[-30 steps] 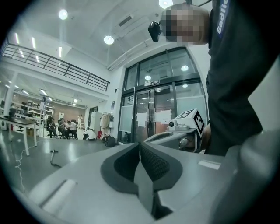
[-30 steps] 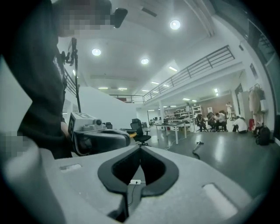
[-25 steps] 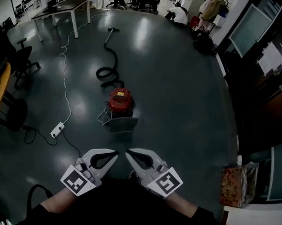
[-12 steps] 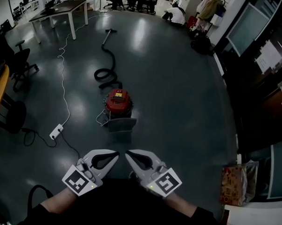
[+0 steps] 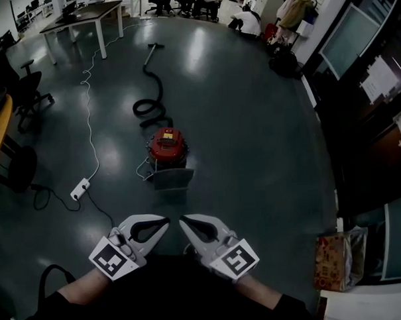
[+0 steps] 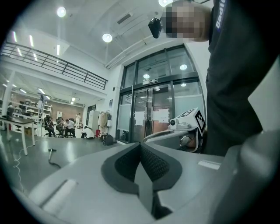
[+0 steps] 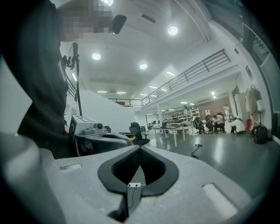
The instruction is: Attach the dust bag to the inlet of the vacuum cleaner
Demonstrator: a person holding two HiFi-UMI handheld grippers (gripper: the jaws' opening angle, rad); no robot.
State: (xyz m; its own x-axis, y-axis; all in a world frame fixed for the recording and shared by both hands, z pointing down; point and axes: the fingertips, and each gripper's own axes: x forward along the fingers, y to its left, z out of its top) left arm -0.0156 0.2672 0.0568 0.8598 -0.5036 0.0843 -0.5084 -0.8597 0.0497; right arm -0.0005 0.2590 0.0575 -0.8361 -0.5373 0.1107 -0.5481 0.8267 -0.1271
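Two grippers held low by the body: left gripper [image 5: 165,221] and right gripper [image 5: 183,221], tips near each other. Fingers [image 6: 118,168] of both are pressed together with nothing between. Red vacuum cleaner [image 5: 167,145] stands on the floor [image 5: 253,140] well ahead, its inside hidden. Grey dust bag [image 5: 173,179] lies just beside its near side. Black hose [image 5: 151,102] trails beyond. Paper bag [image 5: 332,263] far right, contents unclear.
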